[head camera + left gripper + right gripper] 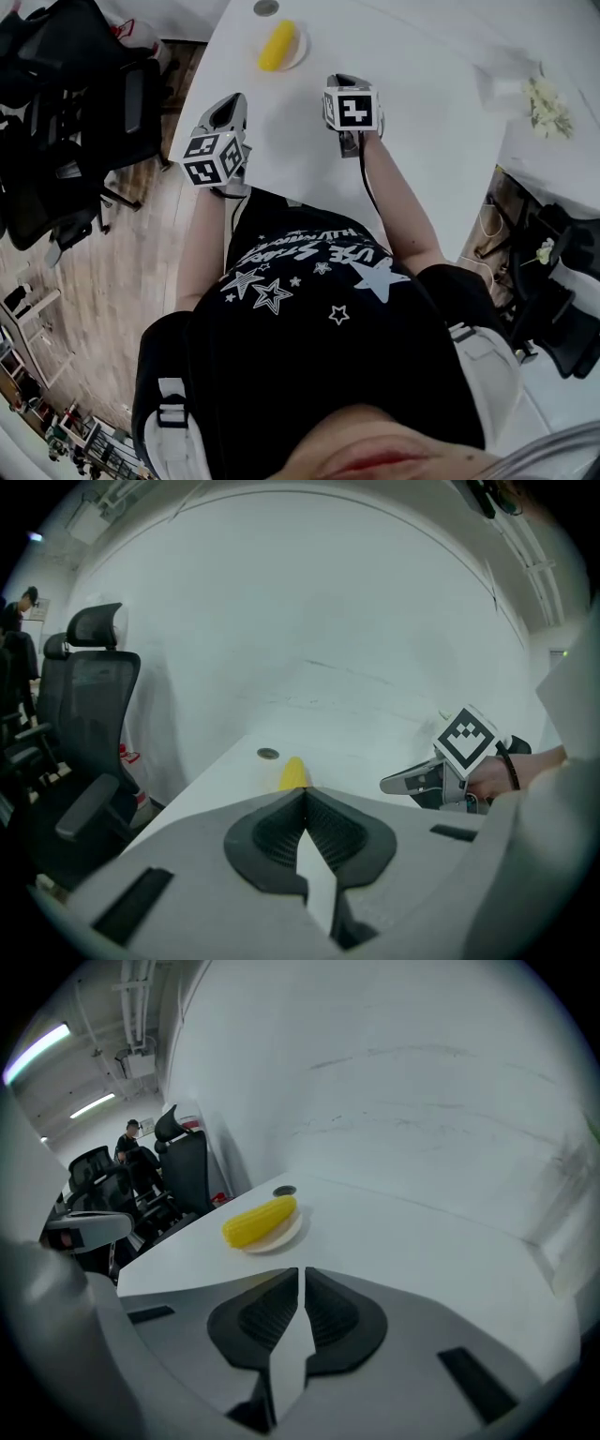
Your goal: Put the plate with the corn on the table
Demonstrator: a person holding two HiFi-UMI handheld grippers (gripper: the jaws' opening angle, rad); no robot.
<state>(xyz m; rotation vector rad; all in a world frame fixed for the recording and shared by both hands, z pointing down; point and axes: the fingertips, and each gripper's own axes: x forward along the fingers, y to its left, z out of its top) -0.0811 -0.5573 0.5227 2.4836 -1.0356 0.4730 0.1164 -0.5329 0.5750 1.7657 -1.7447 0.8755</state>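
A yellow corn cob (pixel 276 46) lies on a small white plate (pixel 299 54) at the far end of the white table (pixel 422 131). Both grippers hover over the near part of the table, well short of the plate. My left gripper (pixel 232 105) has its jaws together with nothing between them; in its own view the corn (pixel 292 773) shows just beyond the jaw tips (pixel 303 791). My right gripper (pixel 339 81) is shut but for a thin slit and holds nothing. Its view has the corn (pixel 260 1221) and plate (pixel 287 1234) ahead to the left.
A round grey grommet (pixel 266 7) sits in the table beyond the plate. Black office chairs (pixel 84 122) stand left of the table, over a wooden floor. White flowers (pixel 546 103) lie at the right end, with another chair (pixel 558 291) below.
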